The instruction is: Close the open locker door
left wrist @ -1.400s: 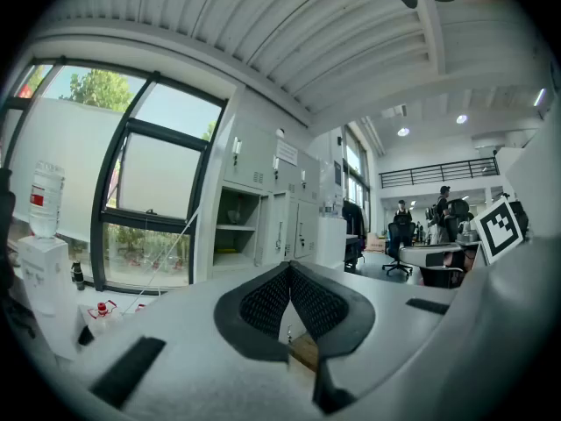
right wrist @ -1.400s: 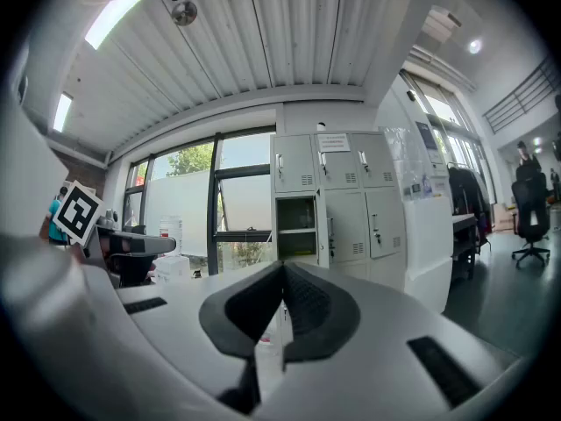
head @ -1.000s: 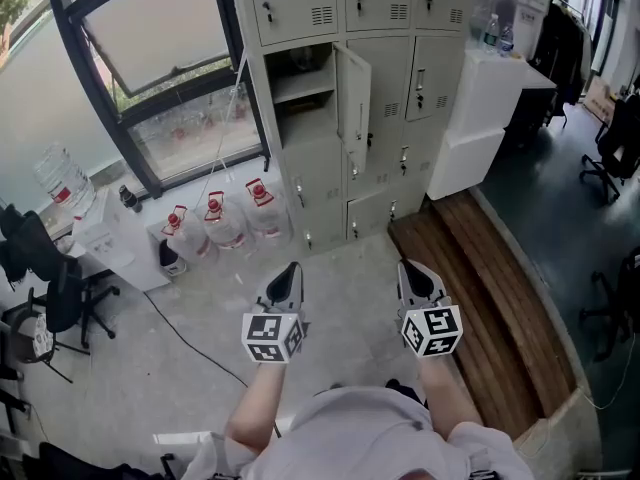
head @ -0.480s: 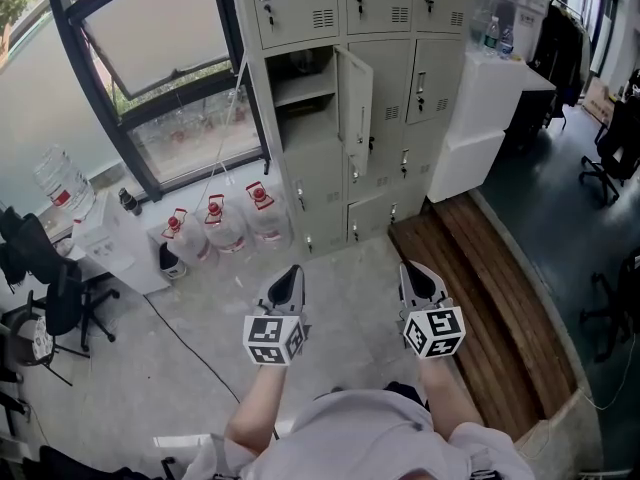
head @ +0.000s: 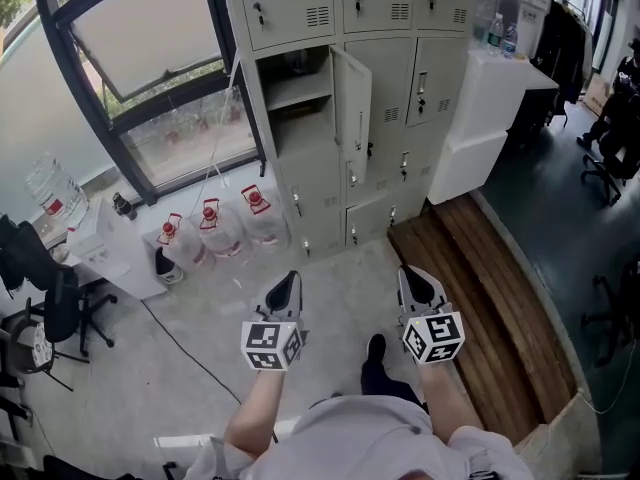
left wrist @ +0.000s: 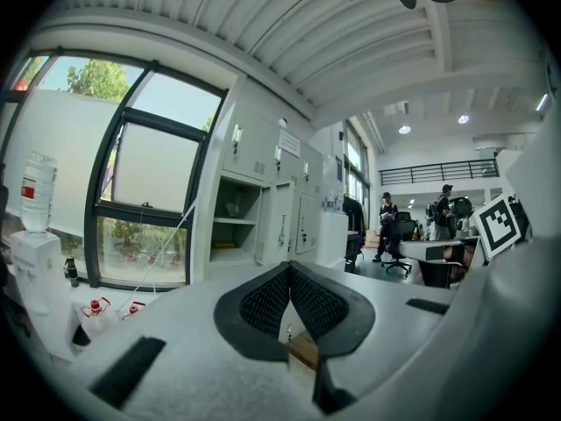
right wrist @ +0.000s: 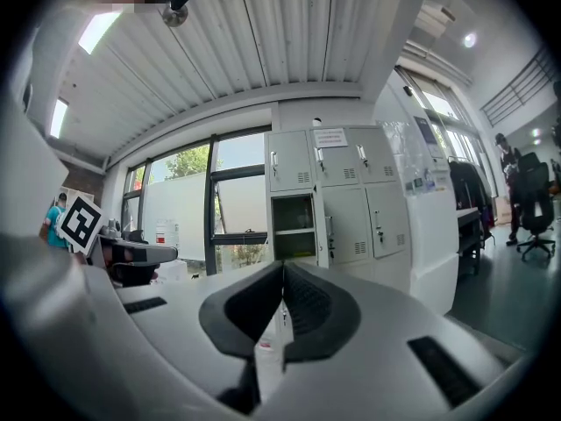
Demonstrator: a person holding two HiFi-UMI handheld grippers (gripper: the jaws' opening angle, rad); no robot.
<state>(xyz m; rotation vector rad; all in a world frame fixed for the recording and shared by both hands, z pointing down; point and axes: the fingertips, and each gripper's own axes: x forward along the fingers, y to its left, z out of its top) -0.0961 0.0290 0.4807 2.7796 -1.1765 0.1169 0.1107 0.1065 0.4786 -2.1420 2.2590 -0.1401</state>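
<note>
**Both Tongs Are Shut and the Locker Door Is Open**

From the head view, the person stands on the grey floor and holds both tongs out in front. The left gripper (head: pixel 286 286) and the right gripper (head: pixel 419 282) point at the lockers (head: pixel 390 8) but are well apart from them. The open locker door (head: pixel 353 98) sticks out from the middle row. Water jugs (head: pixel 210 226) stand by the window, to the left of the lockers.

In the left gripper view, the left gripper (left wrist: pixel 289 272) has its jaws pressed together with nothing between them. The open locker door (left wrist: pixel 279 222) is far ahead.

In the right gripper view, the right gripper (right wrist: pixel 282 274) is closed too and holds nothing. The open locker door (right wrist: pixel 321 222) shows edge-on, far away, beside its dark shelf space (right wrist: pixel 294 226).
</note>
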